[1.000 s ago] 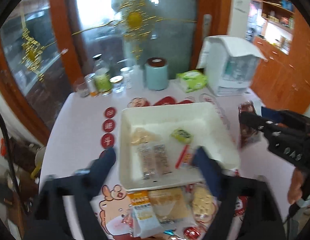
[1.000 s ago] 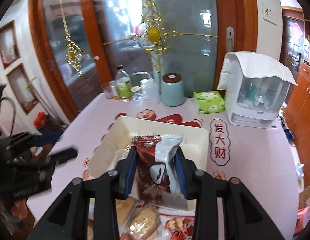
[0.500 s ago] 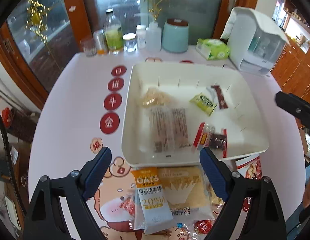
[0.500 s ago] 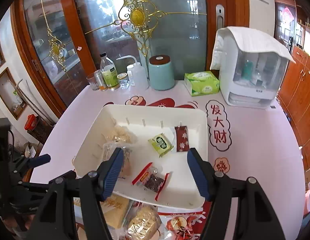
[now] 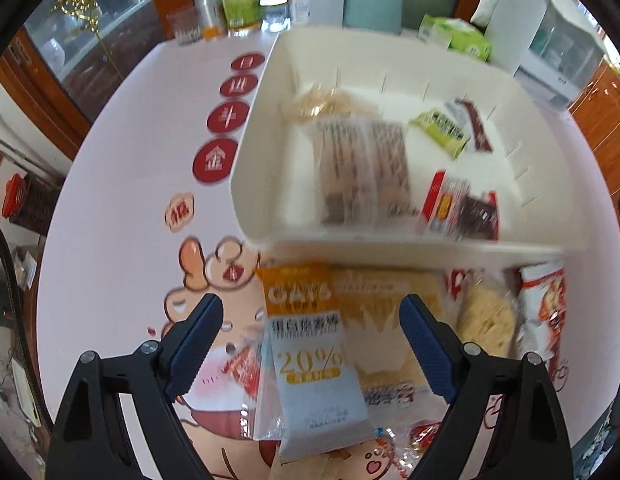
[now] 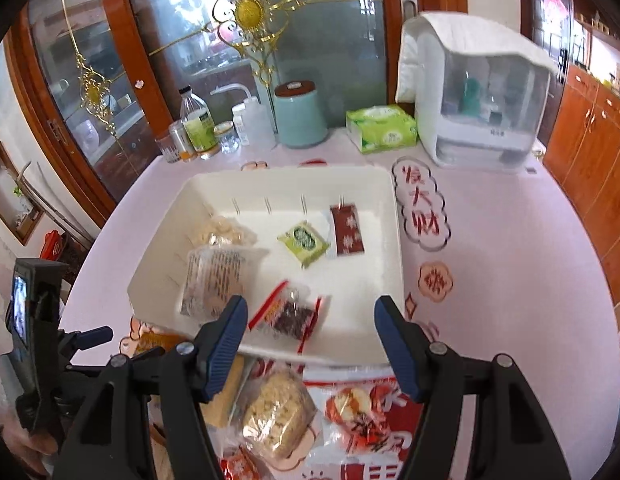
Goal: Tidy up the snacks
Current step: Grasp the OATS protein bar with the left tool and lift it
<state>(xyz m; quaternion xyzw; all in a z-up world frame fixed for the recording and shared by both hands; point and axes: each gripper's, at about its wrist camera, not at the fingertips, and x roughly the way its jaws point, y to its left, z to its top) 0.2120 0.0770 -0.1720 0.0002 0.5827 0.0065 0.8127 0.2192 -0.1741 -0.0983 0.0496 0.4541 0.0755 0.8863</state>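
A white tray (image 5: 269, 92) (image 6: 394, 264) holds several snack packets, among them a dark red packet (image 6: 347, 229) and a green one (image 6: 303, 243). More snacks lie on the table in front of it. My left gripper (image 5: 312, 344) is open and empty, low over an orange and blue oat bar packet (image 5: 310, 352) that lies between its fingers. A yellow cracker pack (image 5: 384, 320) lies beside the bar. My right gripper (image 6: 312, 348) is open and empty above the tray's near edge, over a round cookie pack (image 6: 277, 412) and a red packet (image 6: 360, 410).
Bottles and jars (image 6: 195, 128), a teal canister (image 6: 299, 114), a green tissue pack (image 6: 380, 128) and a white appliance (image 6: 476, 92) stand along the table's far edge. Glass doors are behind. The left gripper's body (image 6: 33, 344) shows at the left of the right wrist view.
My right gripper opened and let the dark red packet go into the tray, then drew back. My left gripper moved down and forward over the oat bar packet.
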